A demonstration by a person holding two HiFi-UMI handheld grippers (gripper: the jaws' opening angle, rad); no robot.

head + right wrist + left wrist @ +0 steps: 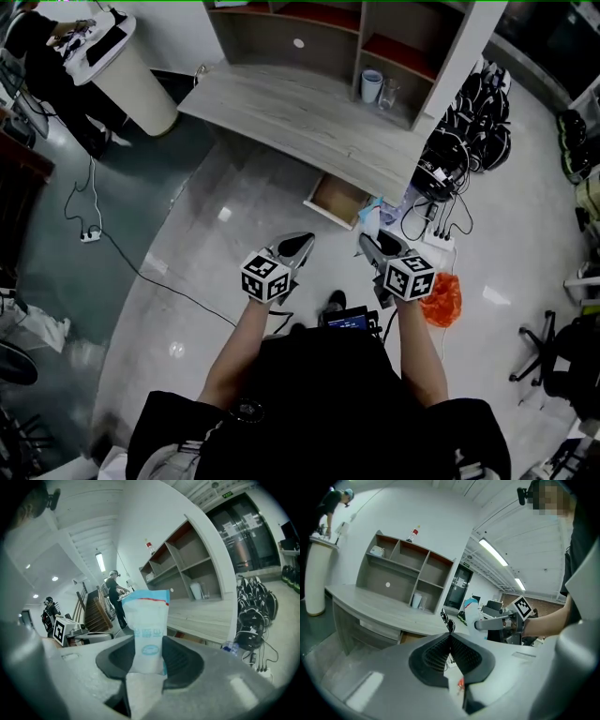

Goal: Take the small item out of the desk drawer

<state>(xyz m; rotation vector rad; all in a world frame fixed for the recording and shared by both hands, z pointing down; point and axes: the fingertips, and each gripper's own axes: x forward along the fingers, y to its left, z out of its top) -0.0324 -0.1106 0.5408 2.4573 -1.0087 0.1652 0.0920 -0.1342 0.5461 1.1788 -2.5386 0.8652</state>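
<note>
The wooden drawer (336,200) stands pulled out below the grey desk (300,117). My right gripper (367,240) is shut on a small white packet with a blue top edge (147,630), held upright between its pads (180,660); the same packet (370,223) shows in the head view at the jaw tips, in front of the drawer and above the floor. My left gripper (298,247) hangs level with it to the left, its jaws shut with nothing between them (450,637). Both grippers are clear of the drawer.
A shelf unit on the desk holds a white cup (372,85). To the right of the drawer lie a power strip with cables (436,239), a pile of black gear (469,131) and an orange bag (441,298). A white round stand (131,80) is at far left.
</note>
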